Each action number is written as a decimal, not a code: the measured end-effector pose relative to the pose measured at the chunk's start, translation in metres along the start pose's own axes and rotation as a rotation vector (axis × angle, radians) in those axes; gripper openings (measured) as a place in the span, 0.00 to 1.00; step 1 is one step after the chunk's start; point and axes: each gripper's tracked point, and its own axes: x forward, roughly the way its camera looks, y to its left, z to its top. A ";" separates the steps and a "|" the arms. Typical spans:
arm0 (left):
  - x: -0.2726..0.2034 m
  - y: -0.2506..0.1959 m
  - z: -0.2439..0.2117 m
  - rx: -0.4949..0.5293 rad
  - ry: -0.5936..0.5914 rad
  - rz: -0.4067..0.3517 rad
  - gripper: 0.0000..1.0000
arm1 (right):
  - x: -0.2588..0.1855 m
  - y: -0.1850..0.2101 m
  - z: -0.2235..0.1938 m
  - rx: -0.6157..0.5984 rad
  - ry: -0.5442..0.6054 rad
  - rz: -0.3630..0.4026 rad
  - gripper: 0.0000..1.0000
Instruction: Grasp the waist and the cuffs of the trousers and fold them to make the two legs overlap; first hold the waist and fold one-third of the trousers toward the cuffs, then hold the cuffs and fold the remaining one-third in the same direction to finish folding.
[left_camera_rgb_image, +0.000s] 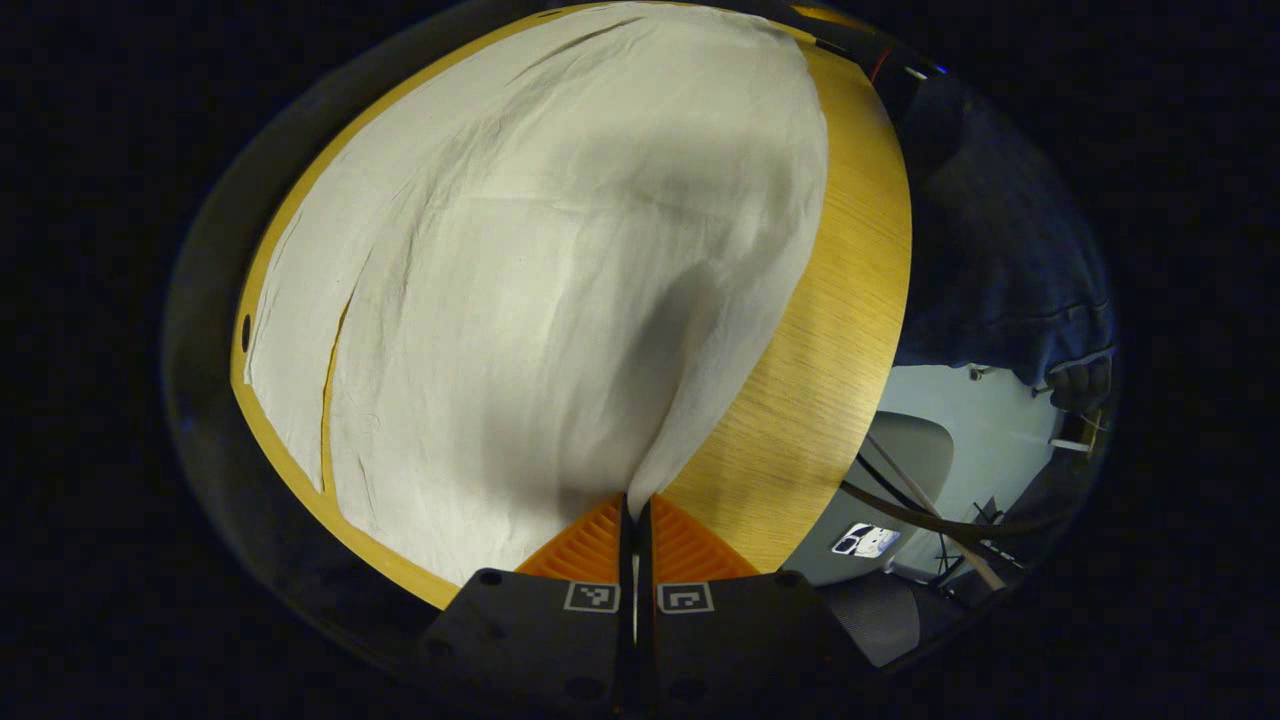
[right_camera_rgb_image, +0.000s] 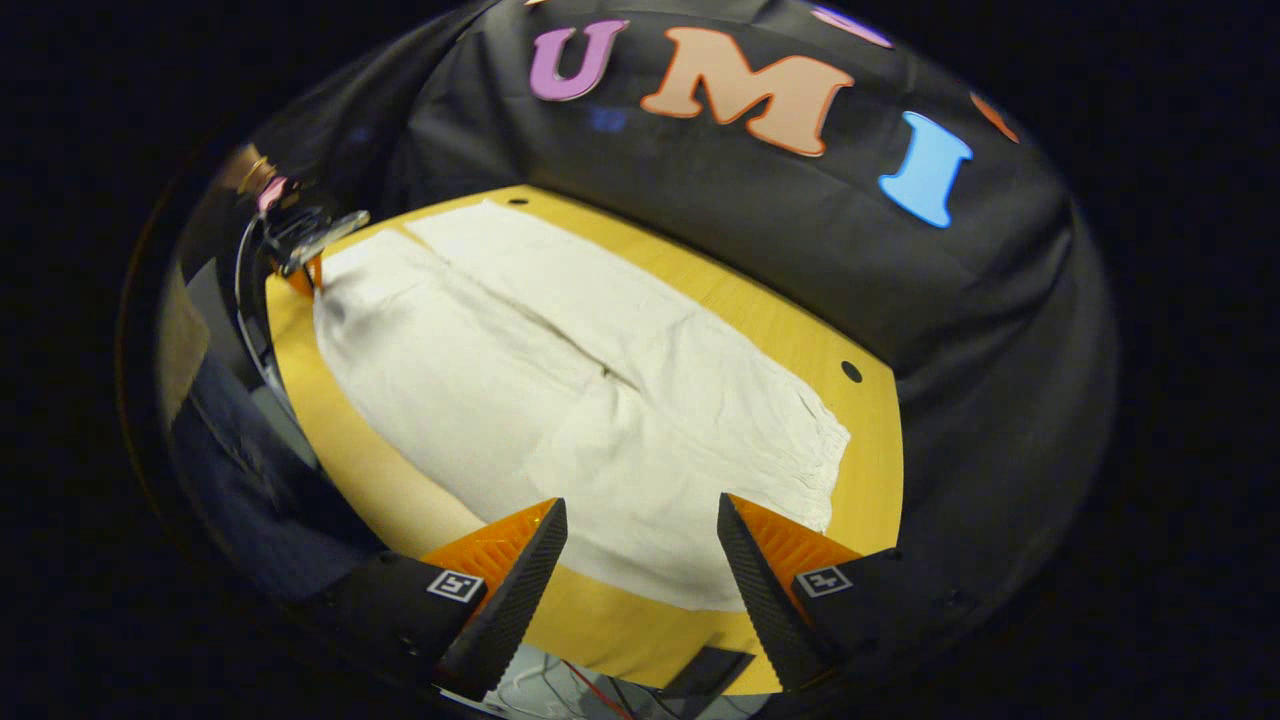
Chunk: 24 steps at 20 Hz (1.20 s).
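The trousers (right_camera_rgb_image: 560, 400) lie spread flat on the worktop (right_camera_rgb_image: 780, 320), pale and thin, creased all over; in the right gripper view the two legs run off toward 11 o'clock and the gathered waist (right_camera_rgb_image: 815, 445) sits near 4 o'clock, just beyond the tongs.

The left tongs (left_camera_rgb_image: 636, 515) are pressed together on a corner of the cloth, which rises in a small peak (left_camera_rgb_image: 680, 400) from the worktop up to their tips at 6 o'clock of the left gripper view. In the right gripper view those same tongs show far off at 10 o'clock, at the cuff end (right_camera_rgb_image: 325, 275) of the near leg. The right tongs (right_camera_rgb_image: 640, 540) are spread wide and hover above the waist end, pinching nothing.

The fabric looks light, limp and not slippery: it will drape and sag from any single pinch, and it should drag on the wood rather than slide freely. A hold at one corner alone will likely pull the leg askew, so the waist wants a pinch at its near corner, on the thicker gathered band, where the cloth is bulkiest and least likely to slip out. The seams and hems give the firmest grip.
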 end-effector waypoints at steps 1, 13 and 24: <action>-0.002 0.000 0.000 0.002 0.002 0.008 0.00 | 0.004 -0.002 -0.012 -0.056 0.040 0.030 0.98; -0.002 -0.001 0.000 -0.043 0.020 0.058 0.00 | 0.053 -0.017 -0.109 -0.376 0.403 0.313 0.98; 0.000 -0.001 0.001 -0.057 0.039 0.031 0.00 | 0.061 -0.016 -0.122 -0.325 0.519 0.380 0.65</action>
